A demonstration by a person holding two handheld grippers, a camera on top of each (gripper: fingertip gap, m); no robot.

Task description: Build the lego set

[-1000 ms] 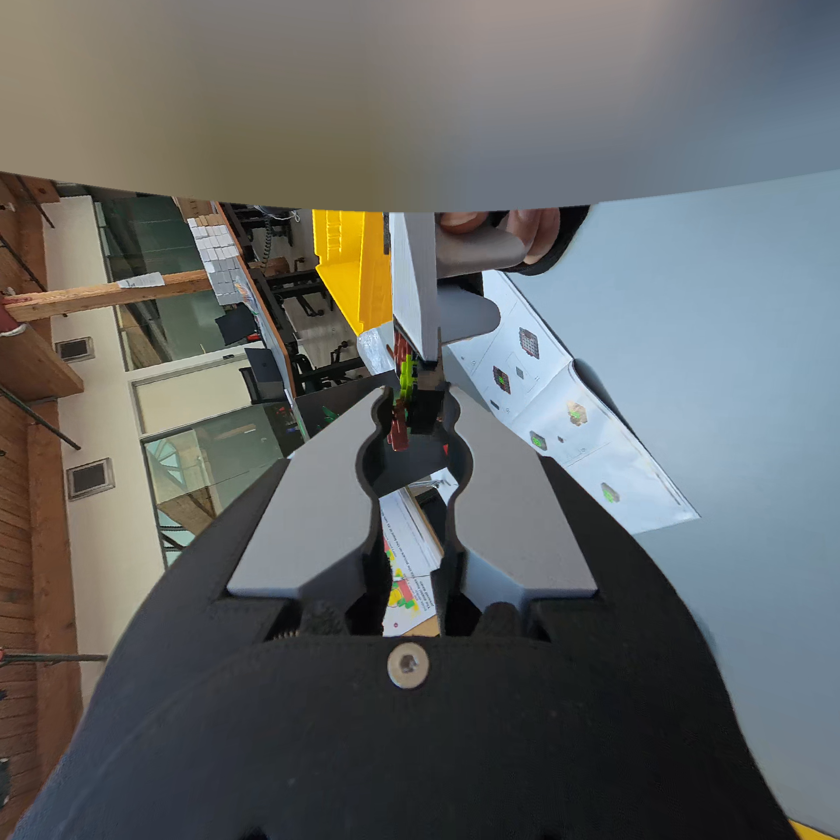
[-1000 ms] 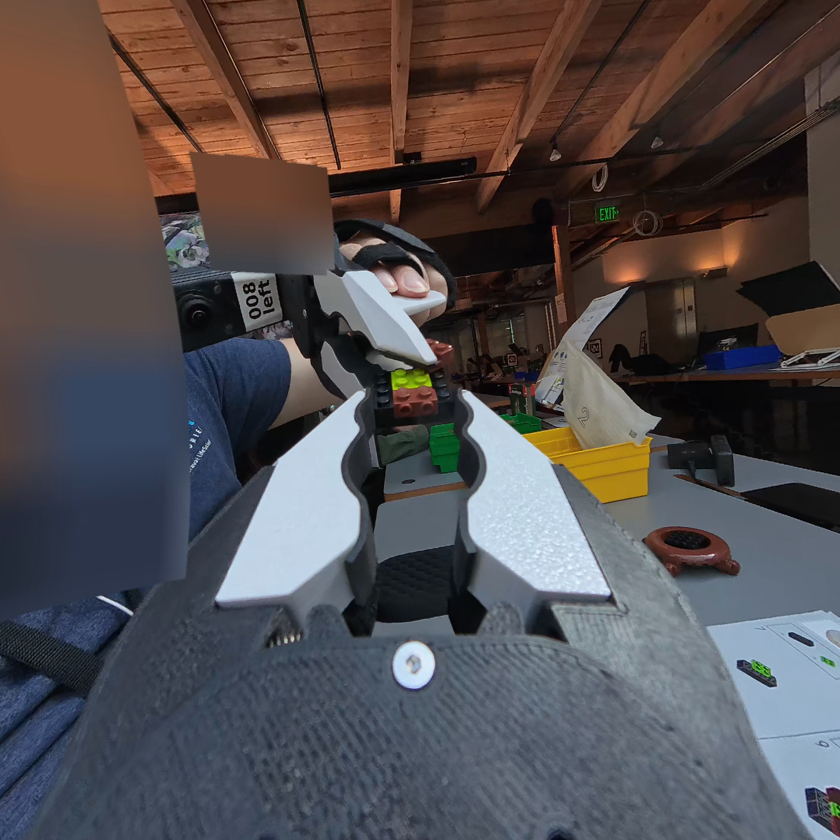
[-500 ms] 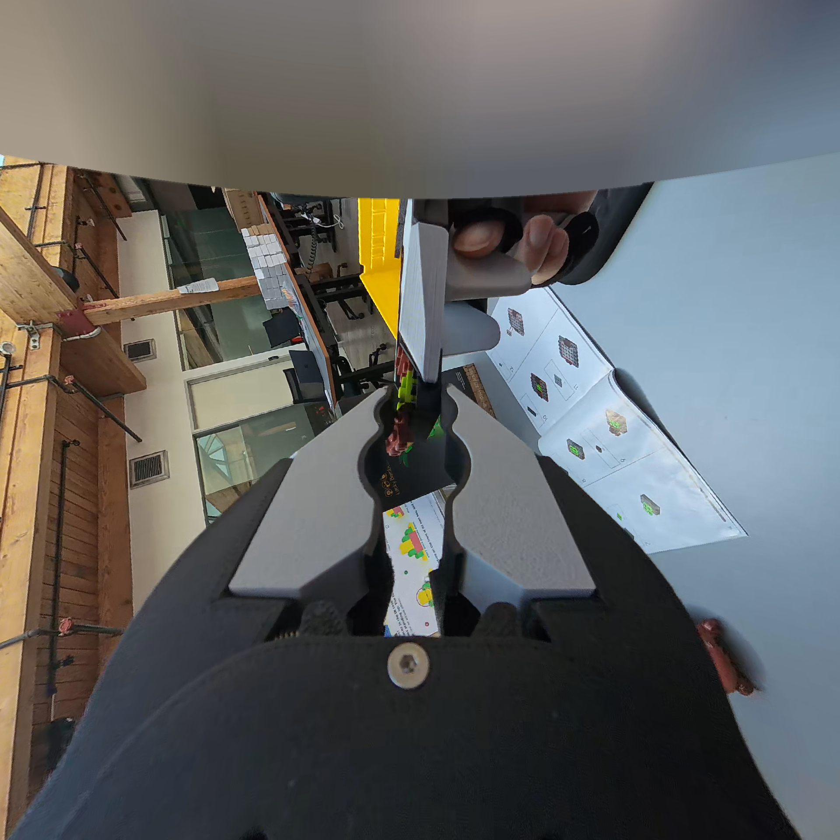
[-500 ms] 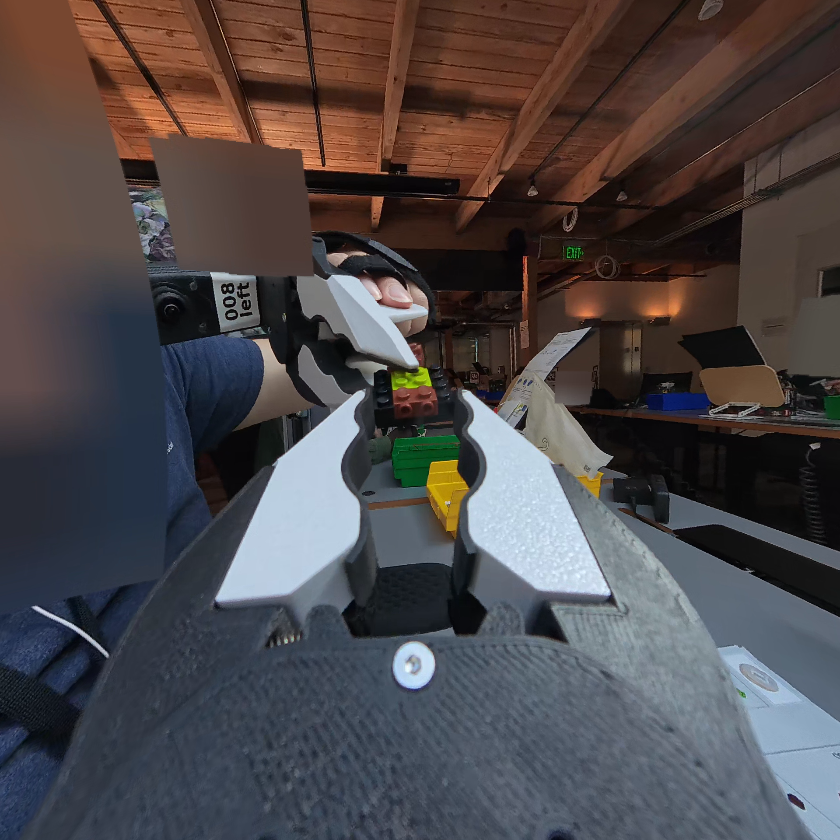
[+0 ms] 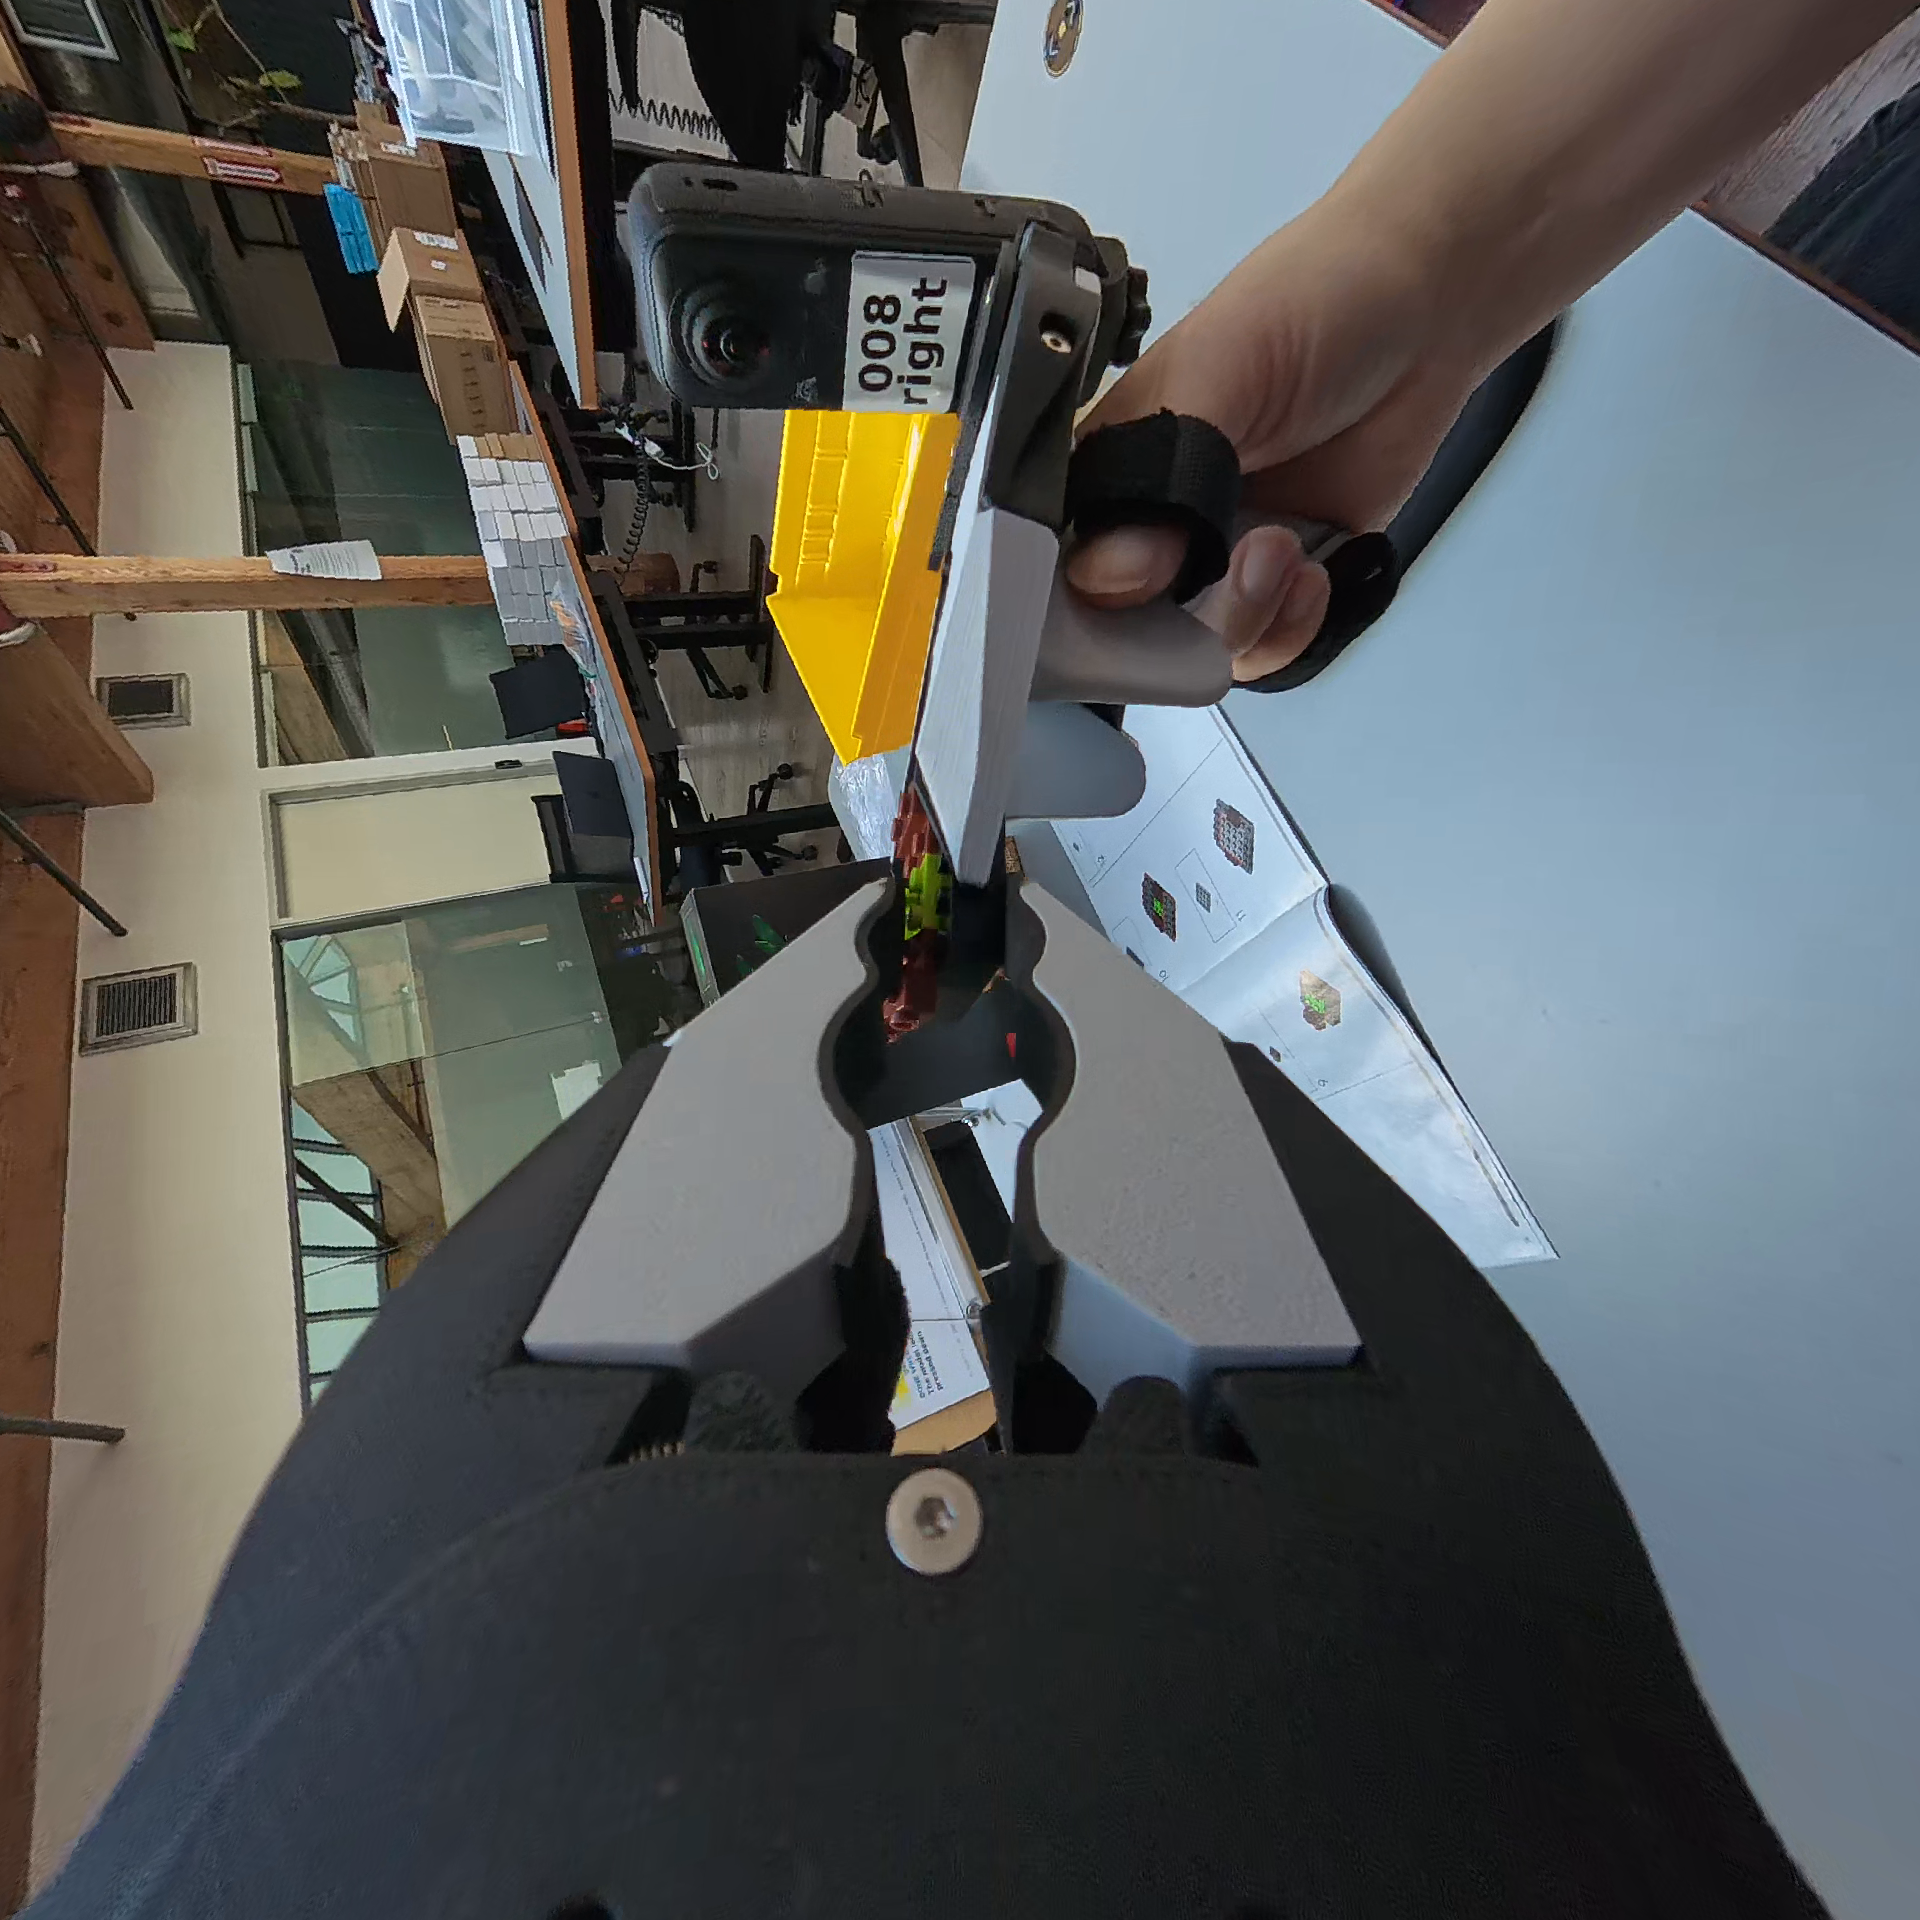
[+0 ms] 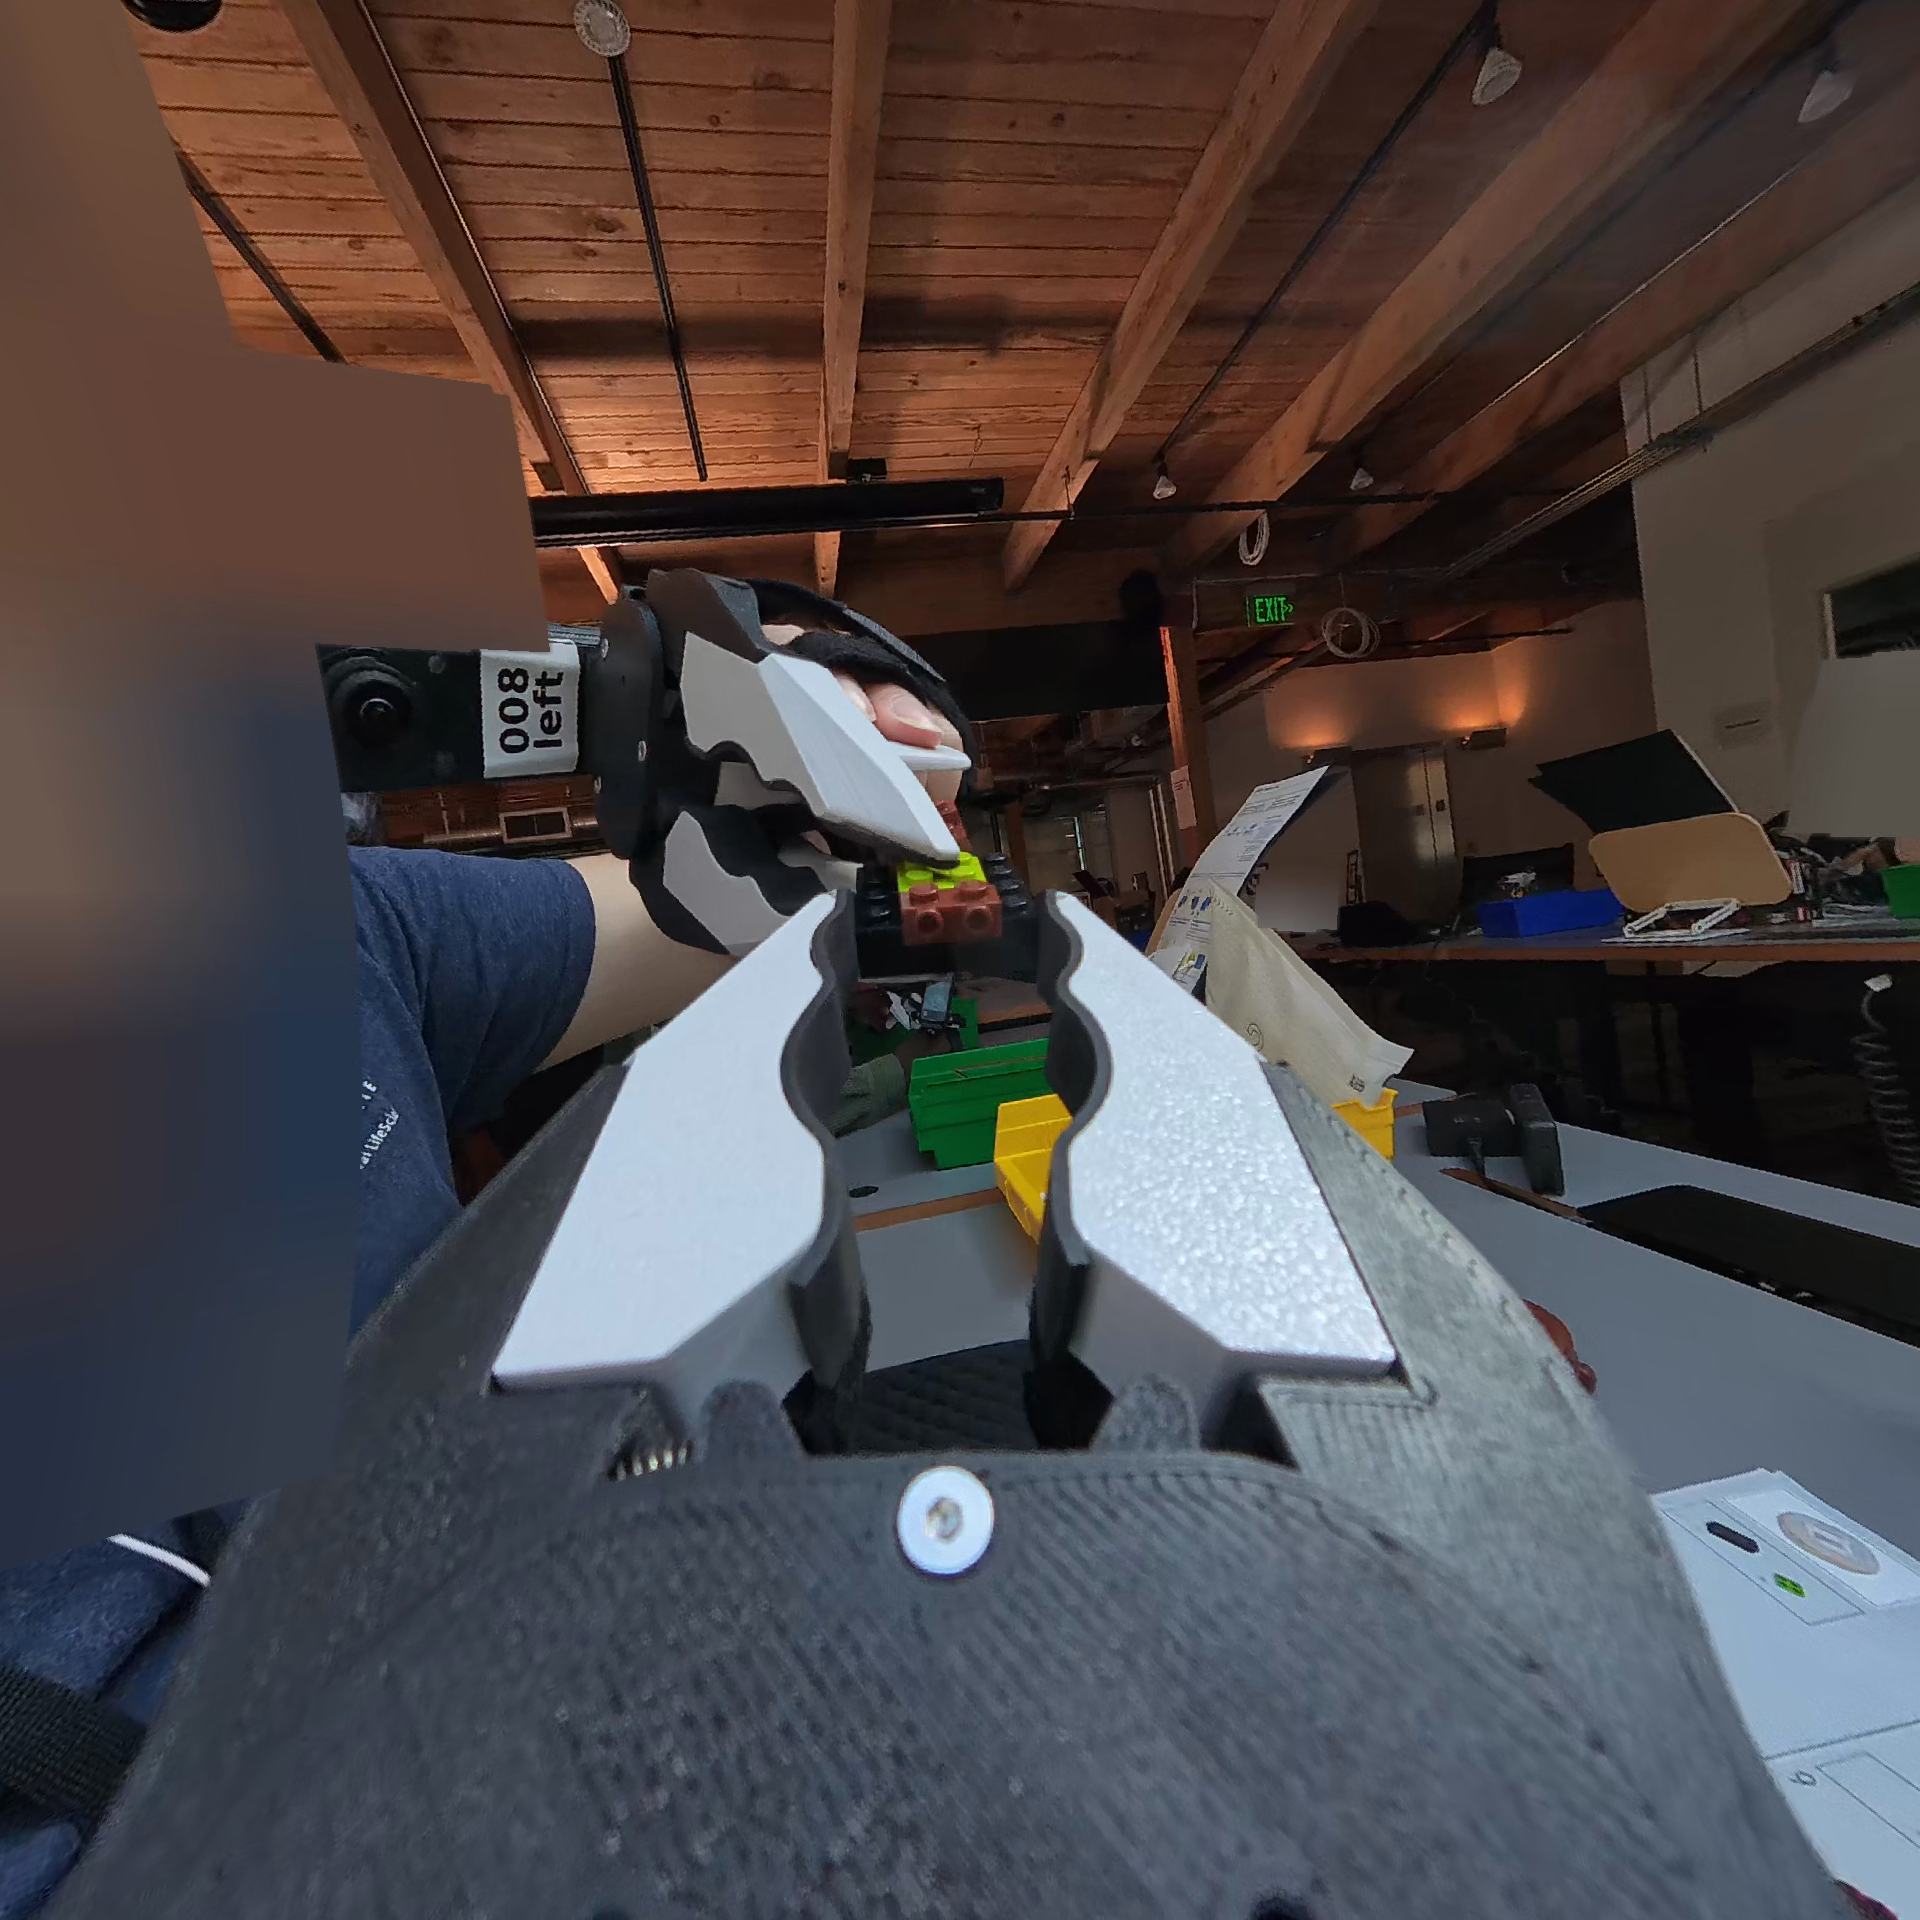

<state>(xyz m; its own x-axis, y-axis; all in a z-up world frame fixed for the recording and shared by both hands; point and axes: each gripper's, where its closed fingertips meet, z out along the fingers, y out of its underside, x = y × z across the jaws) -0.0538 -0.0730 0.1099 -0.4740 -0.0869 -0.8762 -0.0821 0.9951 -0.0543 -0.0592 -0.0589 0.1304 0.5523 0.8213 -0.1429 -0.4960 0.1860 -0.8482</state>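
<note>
Held above the table [image 6: 1714, 1340], the right gripper [image 6: 940, 914] clasped the brick stack [image 6: 940, 914] while the left gripper [image 6: 935, 847], from ten o'clock, apparently pinched its green brick [image 6: 940, 876]; seating it likely needed firm, squared pressure.

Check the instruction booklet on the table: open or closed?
Open. The instruction booklet lies spread flat on the grey table, two facing pages of build diagrams showing on either side of the centre fold.

Two grippers [image 6: 945, 904] [image 5: 951, 904], one lego build [image 6: 940, 914], one yellow bin [image 6: 1023, 1153], one green bin [image 6: 966, 1101].
</note>
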